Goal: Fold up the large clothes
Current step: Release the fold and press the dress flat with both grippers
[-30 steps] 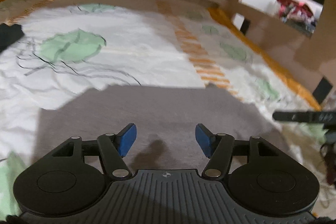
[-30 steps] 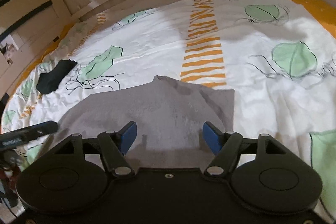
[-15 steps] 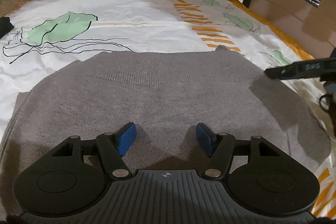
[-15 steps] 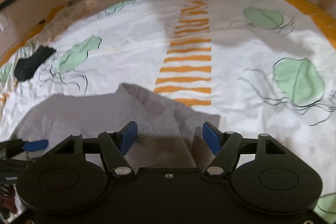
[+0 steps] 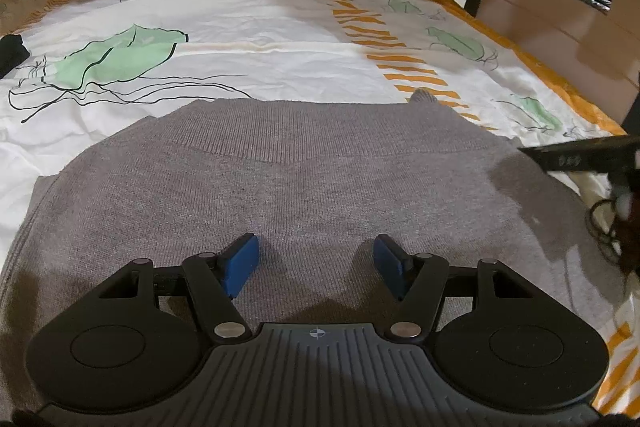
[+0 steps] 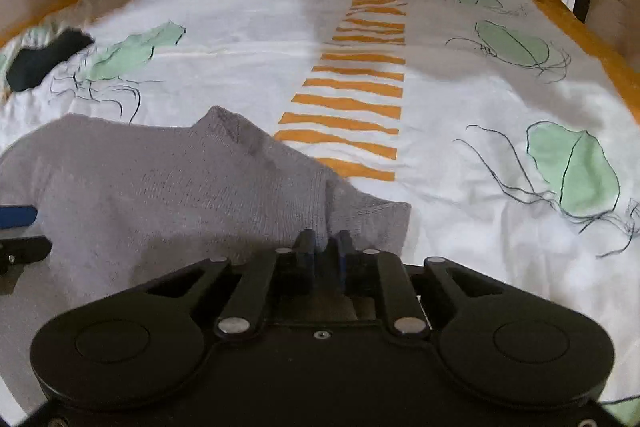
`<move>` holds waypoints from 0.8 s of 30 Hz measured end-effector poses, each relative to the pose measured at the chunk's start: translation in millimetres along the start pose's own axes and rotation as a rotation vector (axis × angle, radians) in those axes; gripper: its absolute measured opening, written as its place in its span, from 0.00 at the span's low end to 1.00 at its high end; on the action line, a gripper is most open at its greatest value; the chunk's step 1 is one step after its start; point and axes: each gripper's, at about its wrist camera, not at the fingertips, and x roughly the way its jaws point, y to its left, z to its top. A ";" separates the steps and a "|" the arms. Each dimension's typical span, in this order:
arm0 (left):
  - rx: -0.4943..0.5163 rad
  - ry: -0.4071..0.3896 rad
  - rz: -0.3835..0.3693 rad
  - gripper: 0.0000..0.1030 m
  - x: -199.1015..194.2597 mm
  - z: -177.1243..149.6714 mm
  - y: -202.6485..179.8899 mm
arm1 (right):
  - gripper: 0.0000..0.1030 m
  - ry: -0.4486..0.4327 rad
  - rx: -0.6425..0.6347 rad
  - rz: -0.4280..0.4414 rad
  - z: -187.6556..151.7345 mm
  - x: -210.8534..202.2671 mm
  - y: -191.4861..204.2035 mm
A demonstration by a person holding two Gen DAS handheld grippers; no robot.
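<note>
A: Where does your grey sweater (image 5: pixel 304 187) lie?
B: Flat on the bed's leaf-print sheet (image 5: pixel 248 39), close under both your tools.
A: Your left gripper (image 5: pixel 316 263)?
B: Its jaws stand well apart above the knit, gripping nothing.
A: And your right gripper (image 6: pixel 323 247)?
B: Its jaws are closing, with a fold of the sweater's edge between them.

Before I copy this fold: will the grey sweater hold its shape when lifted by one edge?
Probably not. The grey sweater is soft knit and already bunches where the right gripper is closing on it. It will likely drape and drag across the bedsheet.
</note>
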 end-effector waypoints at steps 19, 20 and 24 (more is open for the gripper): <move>-0.002 0.003 0.007 0.61 1.3 2.4 0.5 | 0.92 0.217 0.462 0.294 -26.8 -31.8 -48.8; -0.005 0.003 0.007 0.62 1.5 2.5 0.0 | 0.96 0.223 0.469 0.309 -26.7 -28.1 -48.1; -0.031 0.005 -0.041 0.82 3.8 3.8 1.5 | 1.00 0.220 0.475 0.380 -24.0 -13.2 -42.6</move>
